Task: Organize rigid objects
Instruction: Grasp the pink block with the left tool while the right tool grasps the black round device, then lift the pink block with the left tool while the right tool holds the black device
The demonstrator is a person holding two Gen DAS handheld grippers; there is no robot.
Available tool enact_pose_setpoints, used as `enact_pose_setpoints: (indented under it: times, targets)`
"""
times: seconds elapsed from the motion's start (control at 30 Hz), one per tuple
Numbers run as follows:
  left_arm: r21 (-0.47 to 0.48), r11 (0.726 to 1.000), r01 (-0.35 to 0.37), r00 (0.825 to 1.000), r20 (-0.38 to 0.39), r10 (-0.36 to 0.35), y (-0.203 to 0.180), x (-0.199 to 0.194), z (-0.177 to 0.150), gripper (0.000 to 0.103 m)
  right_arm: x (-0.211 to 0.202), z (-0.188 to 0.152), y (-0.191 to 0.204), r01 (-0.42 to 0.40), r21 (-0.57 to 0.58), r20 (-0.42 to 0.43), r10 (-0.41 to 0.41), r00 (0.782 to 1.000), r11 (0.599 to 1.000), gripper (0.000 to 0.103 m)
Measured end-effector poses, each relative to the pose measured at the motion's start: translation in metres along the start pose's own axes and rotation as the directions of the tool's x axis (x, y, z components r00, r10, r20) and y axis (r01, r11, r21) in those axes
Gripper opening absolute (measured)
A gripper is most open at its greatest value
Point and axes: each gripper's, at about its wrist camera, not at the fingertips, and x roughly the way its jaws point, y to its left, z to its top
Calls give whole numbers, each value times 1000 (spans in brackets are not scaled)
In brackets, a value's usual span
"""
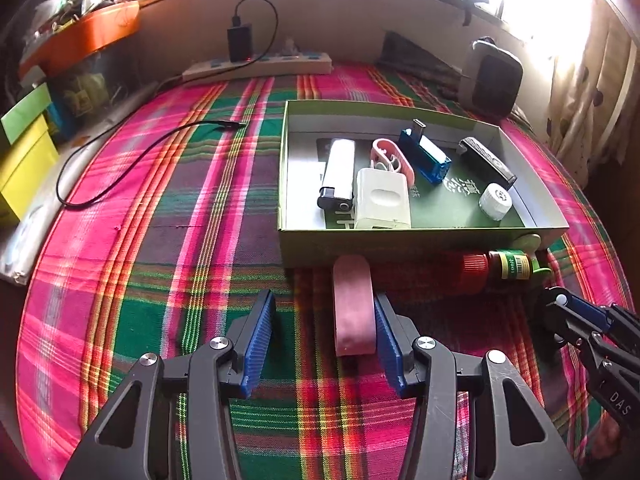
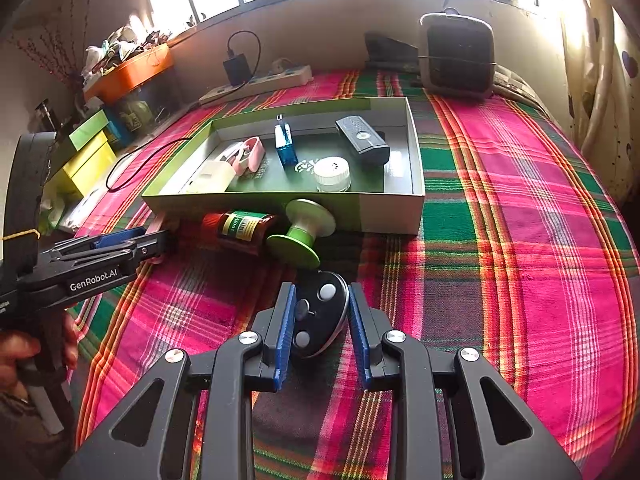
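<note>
We hold a black remote fob (image 2: 320, 312) clamped in our right gripper (image 2: 322, 334) above the plaid cloth (image 2: 520, 216), our left gripper (image 1: 320, 344) gapes around a pink eraser (image 1: 354, 308) lying just before the green box (image 1: 400, 240); next, we judge, close and lift it in.

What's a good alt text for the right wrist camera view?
The right gripper clamps a black oval remote between its blue fingers above a plaid cloth. Ahead, a green spool and a red-capped bottle lie before an open box of small items.

hidden: black remote (image 2: 320, 316) underside | small: bottle (image 2: 242, 229) label print unreadable
</note>
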Motion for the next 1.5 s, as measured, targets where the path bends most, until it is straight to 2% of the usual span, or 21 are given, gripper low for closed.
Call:
enact_pose_setpoints:
  times: [0.23,0.5,1.5]
  targets:
    - [2,1000,-9,1000,20,9,2,-1,-2,34,0,0,0,2,-1,1,-2,1000,1000,27]
    - [1,1000,19,999,26,-19,2,-3,-5,17,0,0,0,2,-2,1,-2,1000,1000,27]
    - [20,999,42,998,39,-43,-2,-12,-12,17,-1,0,2,-3,-13,1,3,1000,1000,27]
